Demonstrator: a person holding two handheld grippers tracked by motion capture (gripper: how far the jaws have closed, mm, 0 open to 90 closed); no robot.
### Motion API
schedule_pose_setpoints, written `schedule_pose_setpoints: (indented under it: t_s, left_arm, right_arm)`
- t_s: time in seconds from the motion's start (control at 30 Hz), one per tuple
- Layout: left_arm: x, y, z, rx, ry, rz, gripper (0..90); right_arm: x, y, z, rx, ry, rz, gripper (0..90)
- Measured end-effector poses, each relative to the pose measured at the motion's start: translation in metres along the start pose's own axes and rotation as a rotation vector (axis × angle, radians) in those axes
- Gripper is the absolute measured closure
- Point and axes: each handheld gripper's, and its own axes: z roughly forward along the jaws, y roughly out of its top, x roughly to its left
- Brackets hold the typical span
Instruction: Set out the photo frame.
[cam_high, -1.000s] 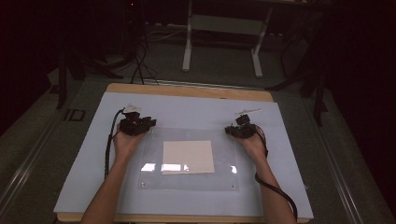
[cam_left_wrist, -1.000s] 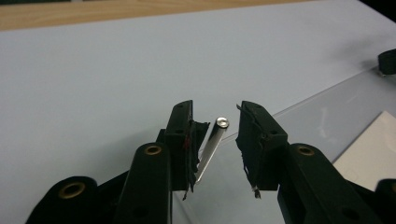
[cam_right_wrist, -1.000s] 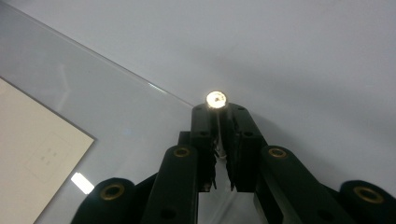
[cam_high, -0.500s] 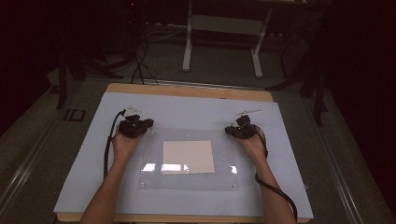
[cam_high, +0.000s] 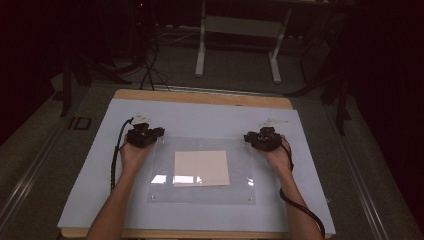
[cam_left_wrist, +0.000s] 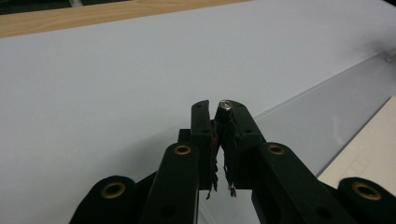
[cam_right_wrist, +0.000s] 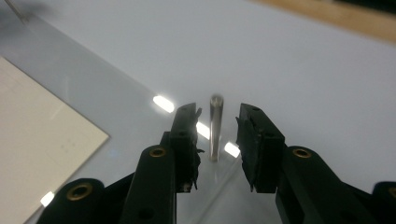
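Observation:
A clear acrylic plate (cam_high: 200, 192) lies on a white mat, with a cream paper sheet (cam_high: 201, 168) at its middle. At the plate's far left corner, my left gripper (cam_high: 156, 133) is shut on a small upright metal pin (cam_left_wrist: 225, 106); the jaws (cam_left_wrist: 217, 112) pinch its top. At the far right corner, my right gripper (cam_high: 250, 137) stands open, its jaws (cam_right_wrist: 217, 114) on either side of another upright metal pin (cam_right_wrist: 215, 126) without touching it. The paper (cam_right_wrist: 37, 135) lies to the left in the right gripper view.
The white mat (cam_high: 90, 180) covers a wooden table (cam_high: 200, 97) whose far edge shows. Small fasteners sit at the plate's near corners (cam_high: 153, 197). Beyond the table lie dark floor, cables and a stand's legs (cam_high: 200, 55). Cables trail along both forearms.
My left hand and its gripper have shifted a little toward the person. The right hand has stayed in place.

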Motion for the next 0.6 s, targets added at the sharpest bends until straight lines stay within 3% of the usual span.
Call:
schedule_pose_setpoints:
  t_s: [0.03,0.13,0.17,0.23,0.33,0.6]
  left_arm:
    - [0.0,0.0,0.0002,0.0,0.001,0.001,83.1]
    - [0.0002,0.0001,0.0002,0.0,-0.001,0.0,83.1]
    - [0.0003,0.0001,0.0003,0.001,-0.002,-0.001,83.1]
    - [0.0005,0.0002,0.0003,0.002,-0.004,-0.002,83.1]
    - [0.0015,0.0005,0.0007,0.003,-0.011,-0.008,83.0]
    - [0.0034,0.0044,0.0024,0.029,-0.026,-0.01,83.3]
  right_arm:
    - [0.0003,0.0014,-0.0006,-0.022,0.002,-0.011,68.0]
    - [0.0005,0.0023,0.0023,-0.009,0.008,-0.014,69.7]
    - [0.0007,0.0014,0.0058,0.008,0.01,-0.009,81.5]
    - [0.0012,0.0004,0.0072,0.009,-0.001,-0.011,83.8]
    - [-0.0003,-0.0022,0.0081,-0.007,0.004,0.015,84.0]
    - [-0.0029,0.0033,0.009,0.035,0.018,0.039,83.9]
